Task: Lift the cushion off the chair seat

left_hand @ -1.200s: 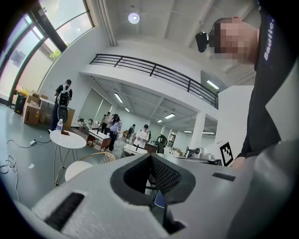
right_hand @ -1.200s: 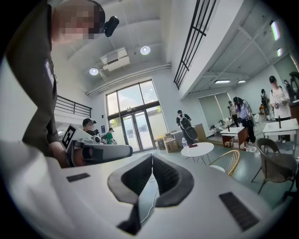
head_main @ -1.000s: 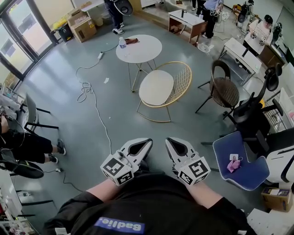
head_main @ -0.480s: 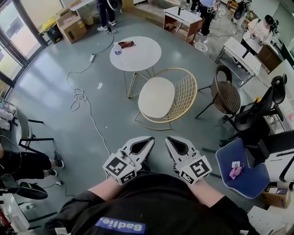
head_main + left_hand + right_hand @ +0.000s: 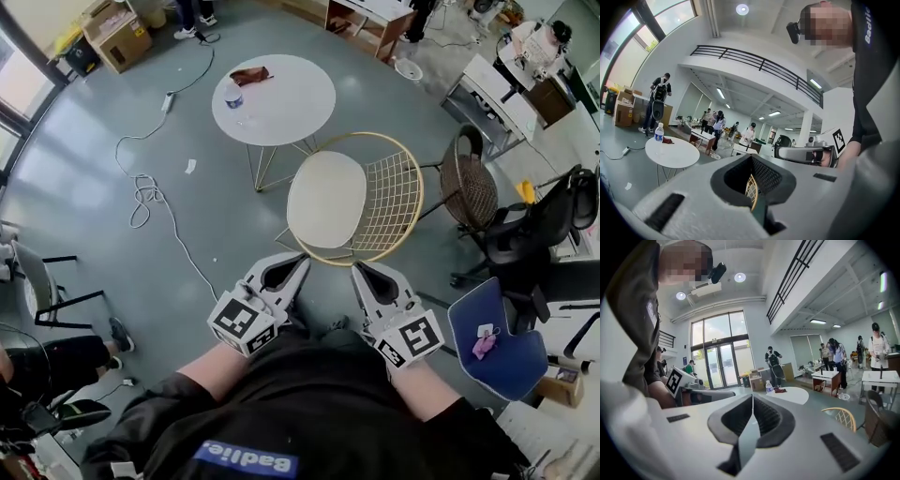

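Observation:
A round cream cushion [image 5: 325, 199] lies on the seat of a gold wire chair [image 5: 389, 192] in the head view. My left gripper [image 5: 298, 261] and right gripper [image 5: 361, 269] are side by side just short of the chair's front rim, both shut and empty, touching nothing. In the left gripper view the shut jaws [image 5: 751, 158] fill the frame, with a strip of the gold wire chair [image 5: 751, 187] showing behind the seam. In the right gripper view the gripper [image 5: 752, 397] points left of the chair's rim [image 5: 841, 416]. The cushion is hidden in both gripper views.
Beyond the chair stands a round white table [image 5: 274, 98] with a water bottle [image 5: 234, 97]. A brown chair [image 5: 469, 187], a black office chair [image 5: 534, 239] and a blue chair [image 5: 492, 337] crowd the right. A cable [image 5: 141, 192] trails over the grey floor at left.
Both grippers have travelled forward together; the chair and cushion have come from well ahead to just beyond the jaw tips. Both stayed shut.

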Action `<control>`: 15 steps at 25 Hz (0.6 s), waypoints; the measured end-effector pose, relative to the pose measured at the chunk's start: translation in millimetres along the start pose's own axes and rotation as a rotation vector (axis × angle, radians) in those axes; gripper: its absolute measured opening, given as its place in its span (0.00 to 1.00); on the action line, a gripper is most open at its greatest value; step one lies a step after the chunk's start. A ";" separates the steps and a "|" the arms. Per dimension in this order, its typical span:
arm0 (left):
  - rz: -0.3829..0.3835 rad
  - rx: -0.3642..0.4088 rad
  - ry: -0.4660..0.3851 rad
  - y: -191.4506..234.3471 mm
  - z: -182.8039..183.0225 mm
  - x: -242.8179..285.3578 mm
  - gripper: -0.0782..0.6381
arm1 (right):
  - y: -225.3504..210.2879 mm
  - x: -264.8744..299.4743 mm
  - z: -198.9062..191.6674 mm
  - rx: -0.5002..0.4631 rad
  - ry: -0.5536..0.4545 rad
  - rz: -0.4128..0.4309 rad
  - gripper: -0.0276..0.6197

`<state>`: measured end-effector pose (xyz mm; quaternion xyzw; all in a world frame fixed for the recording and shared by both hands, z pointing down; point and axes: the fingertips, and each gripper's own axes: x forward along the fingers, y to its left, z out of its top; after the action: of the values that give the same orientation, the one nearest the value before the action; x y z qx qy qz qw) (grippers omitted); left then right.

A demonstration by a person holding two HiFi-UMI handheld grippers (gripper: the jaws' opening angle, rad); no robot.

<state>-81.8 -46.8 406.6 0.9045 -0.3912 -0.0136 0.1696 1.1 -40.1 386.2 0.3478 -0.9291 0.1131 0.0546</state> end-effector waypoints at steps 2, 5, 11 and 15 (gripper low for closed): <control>0.007 -0.009 0.013 12.2 -8.0 7.1 0.13 | -6.2 10.4 -3.5 0.004 0.007 0.006 0.09; 0.021 -0.008 0.037 28.4 -22.9 18.3 0.13 | -14.8 25.0 -11.3 0.013 0.017 0.027 0.09; 0.067 -0.045 0.126 65.8 -67.8 41.9 0.13 | -37.7 47.1 -37.3 0.068 0.058 0.038 0.09; 0.118 -0.066 0.166 91.5 -94.9 53.6 0.13 | -48.1 61.3 -52.7 0.075 0.086 0.060 0.09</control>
<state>-94.1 -115.1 530.8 0.8718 -0.4277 0.0585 0.2317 -12.0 -101.2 456.5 0.3164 -0.9310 0.1645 0.0781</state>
